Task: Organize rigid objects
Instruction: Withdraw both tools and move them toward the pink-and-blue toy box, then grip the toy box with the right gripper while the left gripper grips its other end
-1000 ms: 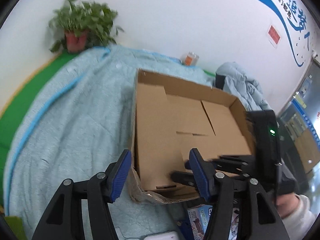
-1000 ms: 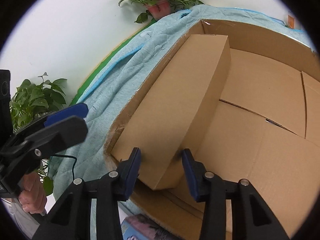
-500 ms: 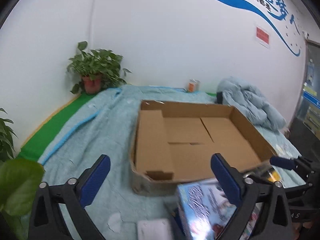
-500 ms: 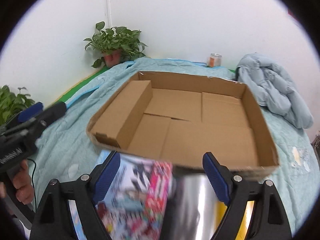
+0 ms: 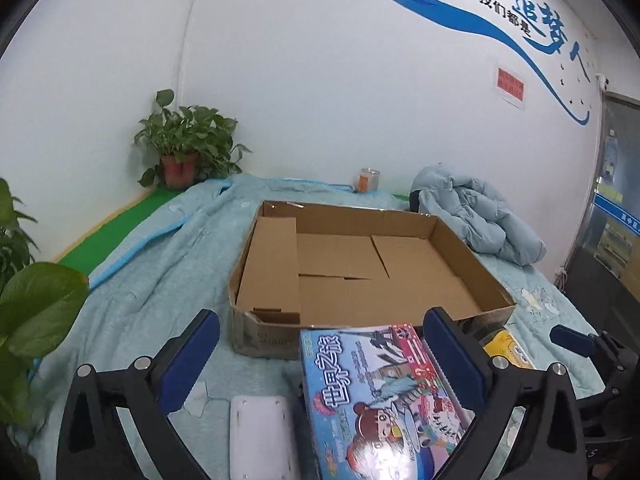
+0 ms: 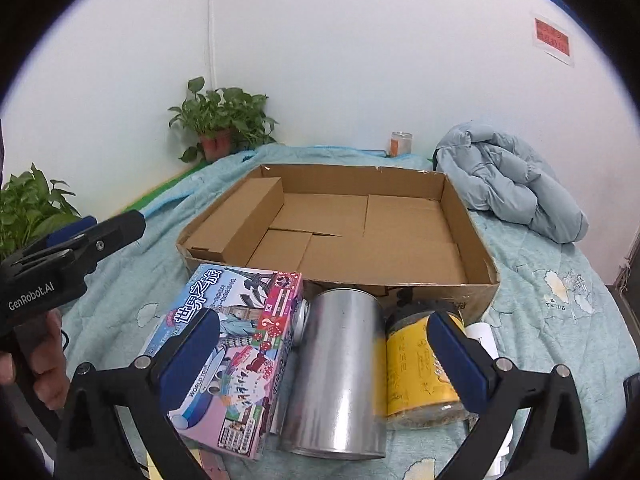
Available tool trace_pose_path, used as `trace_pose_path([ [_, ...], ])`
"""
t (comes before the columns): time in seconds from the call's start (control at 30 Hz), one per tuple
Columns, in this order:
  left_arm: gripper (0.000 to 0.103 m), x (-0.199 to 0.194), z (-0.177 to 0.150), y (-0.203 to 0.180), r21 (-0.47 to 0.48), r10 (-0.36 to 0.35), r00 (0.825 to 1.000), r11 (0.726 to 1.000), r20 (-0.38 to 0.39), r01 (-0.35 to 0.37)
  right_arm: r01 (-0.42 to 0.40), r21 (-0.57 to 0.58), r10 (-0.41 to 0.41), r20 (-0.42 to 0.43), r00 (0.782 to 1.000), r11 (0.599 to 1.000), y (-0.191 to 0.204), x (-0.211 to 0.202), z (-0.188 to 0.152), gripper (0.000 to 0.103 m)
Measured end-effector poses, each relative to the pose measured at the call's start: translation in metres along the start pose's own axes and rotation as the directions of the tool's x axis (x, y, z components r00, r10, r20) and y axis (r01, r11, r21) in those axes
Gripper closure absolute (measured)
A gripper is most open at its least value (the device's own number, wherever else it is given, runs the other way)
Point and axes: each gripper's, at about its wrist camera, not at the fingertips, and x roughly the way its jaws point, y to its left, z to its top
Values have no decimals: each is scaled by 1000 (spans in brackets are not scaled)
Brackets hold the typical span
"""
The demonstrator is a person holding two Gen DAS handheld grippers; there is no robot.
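Observation:
An open cardboard tray lies on the blue quilt with a long brown carton along its left wall. In front of it lie a colourful game box, a silver tin on its side and a yellow-labelled jar. My right gripper is open above the tin, touching nothing. My left gripper is open over the game box's left part and also shows at the left of the right wrist view.
A white flat object lies by the game box. A white cup sits beside the jar. A padded jacket lies right of the tray. Potted plants and a small jar stand by the wall.
Both grippers have pulled back out of the tray and opened wide, leaving the brown carton by its left wall. The game box, tin and jar have come into view.

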Motion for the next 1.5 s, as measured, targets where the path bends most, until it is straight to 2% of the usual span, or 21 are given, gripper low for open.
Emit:
trace_pose_path([
  [0.2, 1, -20, -8, -3, -17, 16, 1000, 1000, -8, -16, -50, 1, 50, -5, 999, 999, -7, -12, -7, 0],
  [0.33, 1, -29, -17, -9, -6, 27, 999, 1000, -39, -27, -71, 5, 71, 5, 997, 997, -10, -19, -13, 0],
  [0.47, 1, -30, -24, -2, -10, 8, 997, 1000, -80, -9, -110, 8, 110, 2, 994, 994, -18, -26, -23, 0],
  [0.67, 1, -28, -35, 18, -47, 2, 990, 999, -141, -8, -132, 2, 132, -64, 989, 991, -25, -27, -37, 0],
  [0.73, 3, -28, -37, 24, -64, -24, 988, 998, -150, 14, -144, 1, 144, -81, 986, 990, -25, -27, -40, 0],
  [0.77, 17, -29, -38, 27, -70, -47, 987, 997, -154, 36, -159, -4, 158, -87, 984, 987, -23, -28, -42, 4],
  [0.8, 31, -28, -38, 27, -66, -58, 985, 997, -160, 48, -171, -12, 170, -88, 982, 985, -21, -30, -44, 23],
  [0.83, 63, -28, -38, 27, -48, -67, 982, 997, -175, 59, -173, -20, 171, -90, 981, 985, -19, -31, -45, 36],
  [0.87, 74, -26, -39, 26, -31, -67, 978, 998, -197, 62, -162, -28, 158, -100, 982, 986, -18, -30, -47, 48],
  [0.93, 70, -25, -41, 28, -26, -78, 975, 997, -210, 74, -179, -14, 177, -102, 979, 984, -19, -30, -49, 48],
  [0.97, 49, -25, -41, 30, -32, -92, 974, 996, -206, 87, -212, 4, 211, -95, 973, 977, -20, -30, -49, 41],
  [1.0, 30, -24, -40, 31, -44, -103, 973, 994, -204, 96, -225, 10, 225, -94, 970, 974, -22, -30, -49, 21],
  [1.03, 0, -24, -39, 34, -65, -103, 974, 994, -203, 92, -239, 12, 239, -86, 967, 971, -24, -31, -49, 13],
  [1.1, 1, -25, -37, 39, -101, -122, 975, 989, -184, 104, -264, -26, 262, -64, 963, 964, -25, -37, -48, 9],
  [1.2, 1, -14, -37, 46, -123, -165, 958, 983, -234, 139, -314, -135, 308, -68, 949, 940, -19, -46, -48, 8],
  [1.37, 1, 12, -45, 53, -192, -265, 915, 958, -304, 213, -406, -199, 381, -153, 912, 892, -3, -31, -49, 7],
  [1.5, 2, 38, -51, 53, -236, -325, 880, 938, -347, 254, -467, -181, 425, -228, 876, 866, 21, -2, -53, 7],
])
